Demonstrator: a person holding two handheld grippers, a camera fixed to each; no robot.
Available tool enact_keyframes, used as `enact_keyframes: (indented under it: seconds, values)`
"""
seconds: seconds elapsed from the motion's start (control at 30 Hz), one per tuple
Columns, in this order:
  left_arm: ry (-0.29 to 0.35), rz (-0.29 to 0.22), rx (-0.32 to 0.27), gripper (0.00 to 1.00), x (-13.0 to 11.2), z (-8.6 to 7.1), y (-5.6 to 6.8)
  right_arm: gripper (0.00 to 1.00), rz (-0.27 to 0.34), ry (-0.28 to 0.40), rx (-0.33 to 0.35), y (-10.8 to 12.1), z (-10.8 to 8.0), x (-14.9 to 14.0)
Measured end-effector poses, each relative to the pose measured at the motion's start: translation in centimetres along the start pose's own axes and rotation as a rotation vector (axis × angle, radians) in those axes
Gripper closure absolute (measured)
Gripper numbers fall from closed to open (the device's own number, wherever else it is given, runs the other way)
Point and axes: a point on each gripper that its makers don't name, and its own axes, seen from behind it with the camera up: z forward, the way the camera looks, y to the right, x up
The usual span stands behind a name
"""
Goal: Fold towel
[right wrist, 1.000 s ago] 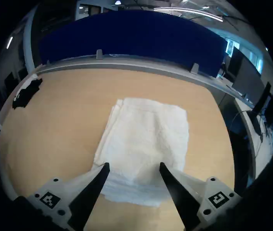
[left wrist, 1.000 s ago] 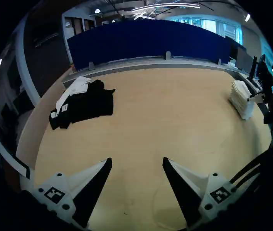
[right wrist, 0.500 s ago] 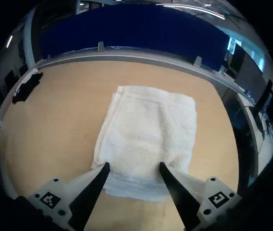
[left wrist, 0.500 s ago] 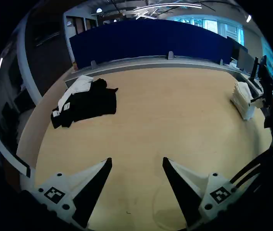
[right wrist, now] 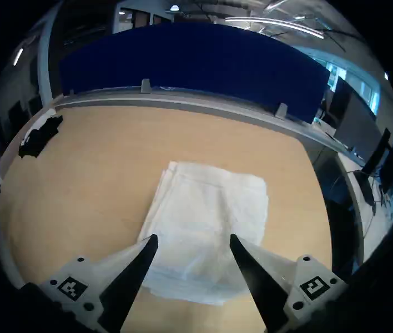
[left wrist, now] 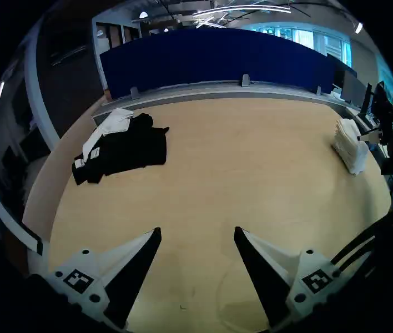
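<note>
We look across a wide light-wood table [left wrist: 224, 166] w/ a long blue divider [left wrist: 218, 55] standing along its far edge, office lights above.

In the left gripper view, the left gripper [left wrist: 196, 230] hangs over bare wood on the side of the table opposite the divider, jaws released and spread wide, nothing btwn them. A pile of black clothes [left wrist: 124, 152] w/ some white cloth on it lies close to the divider's left end. Off the divider's right end, near the table edge, sits a white folded stack [left wrist: 351, 145]; we can't tell if it's the same towel.

In the right gripper view, the towel [right wrist: 207, 216] lies folded and flat on the table, well in front of the divider's middle. The right gripper [right wrist: 192, 238] hovers over the towel's edge farthest from the divider, jaws apart, gripping nothing. The black clothes [right wrist: 40, 136] lie by the divider's left end.
</note>
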Motion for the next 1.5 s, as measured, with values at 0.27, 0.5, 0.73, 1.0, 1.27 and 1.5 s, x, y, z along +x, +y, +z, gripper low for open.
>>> enact_keyframes:
  seconds: [0.27,0.5,0.73,1.0,1.27,1.5]
  values:
    - [-0.002,-0.003,0.008,0.02,0.0,0.2,-0.1,0.00,-0.001,0.014,-0.006,1.0,1.3,2.3]
    - [-0.007,-0.013,0.019,0.02,0.0,0.3,-0.5,0.00,-0.008,0.022,-0.009,1.7,2.8,4.3]
    - [-0.011,-0.017,0.028,0.02,-0.1,0.4,-0.7,0.00,-0.002,-0.001,-0.006,2.1,4.2,4.5]
    - [-0.016,-0.017,0.039,0.02,-0.2,0.5,-1.2,0.00,0.005,-0.038,-0.004,2.3,5.4,3.2]
    - [-0.016,-0.022,0.046,0.02,-0.2,0.3,-1.6,0.00,0.020,-0.057,-0.003,2.3,6.2,2.3]
    - [-0.016,-0.020,0.044,0.02,-0.2,0.3,-1.5,0.00,0.008,-0.052,-0.001,2.2,6.0,2.7]
